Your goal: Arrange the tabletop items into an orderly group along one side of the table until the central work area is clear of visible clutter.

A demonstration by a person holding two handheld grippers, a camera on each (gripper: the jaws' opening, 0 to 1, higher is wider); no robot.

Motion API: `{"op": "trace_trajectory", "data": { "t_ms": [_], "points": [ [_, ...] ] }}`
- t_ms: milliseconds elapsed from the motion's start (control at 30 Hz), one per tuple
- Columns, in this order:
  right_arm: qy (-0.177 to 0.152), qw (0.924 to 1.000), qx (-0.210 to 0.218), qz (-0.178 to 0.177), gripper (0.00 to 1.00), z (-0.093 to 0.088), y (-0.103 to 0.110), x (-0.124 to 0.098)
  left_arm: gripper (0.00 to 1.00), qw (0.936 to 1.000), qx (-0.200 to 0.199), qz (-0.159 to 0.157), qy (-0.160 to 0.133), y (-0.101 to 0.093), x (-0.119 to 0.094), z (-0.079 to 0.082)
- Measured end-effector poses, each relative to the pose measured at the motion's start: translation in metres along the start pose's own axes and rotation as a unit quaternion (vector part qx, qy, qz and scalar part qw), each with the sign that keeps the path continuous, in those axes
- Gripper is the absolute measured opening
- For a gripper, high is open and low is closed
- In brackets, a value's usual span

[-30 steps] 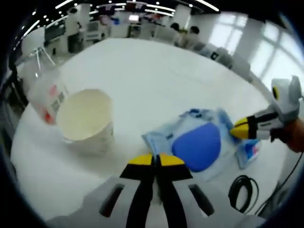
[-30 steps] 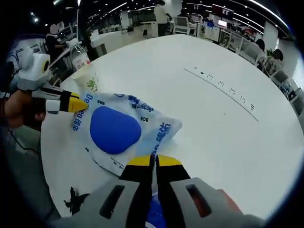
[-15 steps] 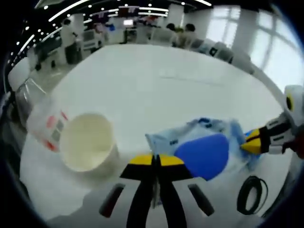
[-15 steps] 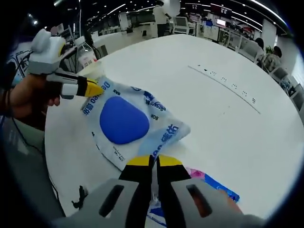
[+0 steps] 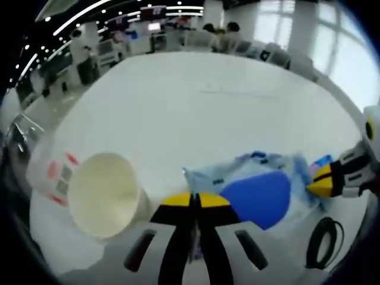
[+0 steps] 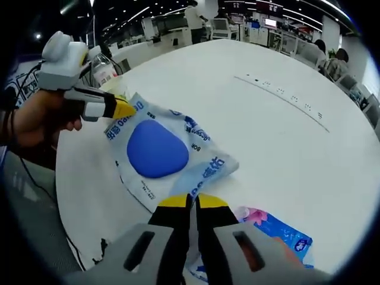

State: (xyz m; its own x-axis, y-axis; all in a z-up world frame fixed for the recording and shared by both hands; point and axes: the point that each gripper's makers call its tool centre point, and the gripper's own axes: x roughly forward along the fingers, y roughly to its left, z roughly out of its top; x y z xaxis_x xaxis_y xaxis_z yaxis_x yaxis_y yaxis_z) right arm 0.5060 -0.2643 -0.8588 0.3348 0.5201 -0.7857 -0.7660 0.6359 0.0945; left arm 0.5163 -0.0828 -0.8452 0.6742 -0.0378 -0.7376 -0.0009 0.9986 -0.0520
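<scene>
Pinching opposite corners, the left gripper [image 5: 194, 200] and right gripper [image 6: 190, 203] hold the blue pouch [image 6: 166, 155] flat on the bench [image 6: 249, 130], its long axis stretched between them.

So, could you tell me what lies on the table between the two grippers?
The clear packet with the blue pad spans the stretch between the left gripper and right gripper, seen in the right gripper view.

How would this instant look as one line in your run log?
left gripper: shut on blue packet | right gripper: shut on same packet | paper cup: beside it
</scene>
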Motion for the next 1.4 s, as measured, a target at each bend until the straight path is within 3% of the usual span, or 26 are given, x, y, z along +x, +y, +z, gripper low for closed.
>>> {"op": "trace_trajectory", "data": {
  "t_ms": [467,533,600,700,1067,1400],
  "points": [
    [-0.006,0.9999,0.012,0.003,0.02,-0.001,-0.001,0.001,0.01,0.9999,0.013,-0.006,0.009,0.002,0.006,-0.004],
    [-0.002,0.9999,0.009,-0.010,0.03,-0.001,-0.004,0.000,0.05,0.9988,0.021,-0.044,0.009,-0.007,0.008,-0.004],
    [-0.003,0.9998,0.015,-0.011,0.03,-0.002,-0.004,-0.002,0.13,0.9982,0.039,-0.043,0.016,-0.003,0.006,-0.007],
    [0.002,0.9998,0.015,-0.012,0.08,-0.004,-0.003,-0.003,0.18,0.9974,0.041,-0.056,0.018,-0.003,0.003,-0.010],
    [0.016,0.9998,0.014,-0.003,0.14,-0.012,0.005,-0.004,0.22,0.9944,0.079,-0.067,0.017,-0.006,-0.019,-0.025],
    [0.012,0.9995,0.027,-0.004,0.12,-0.015,0.006,-0.006,0.20,0.9966,0.042,-0.070,0.012,0.011,-0.039,-0.043]
  ]
}}
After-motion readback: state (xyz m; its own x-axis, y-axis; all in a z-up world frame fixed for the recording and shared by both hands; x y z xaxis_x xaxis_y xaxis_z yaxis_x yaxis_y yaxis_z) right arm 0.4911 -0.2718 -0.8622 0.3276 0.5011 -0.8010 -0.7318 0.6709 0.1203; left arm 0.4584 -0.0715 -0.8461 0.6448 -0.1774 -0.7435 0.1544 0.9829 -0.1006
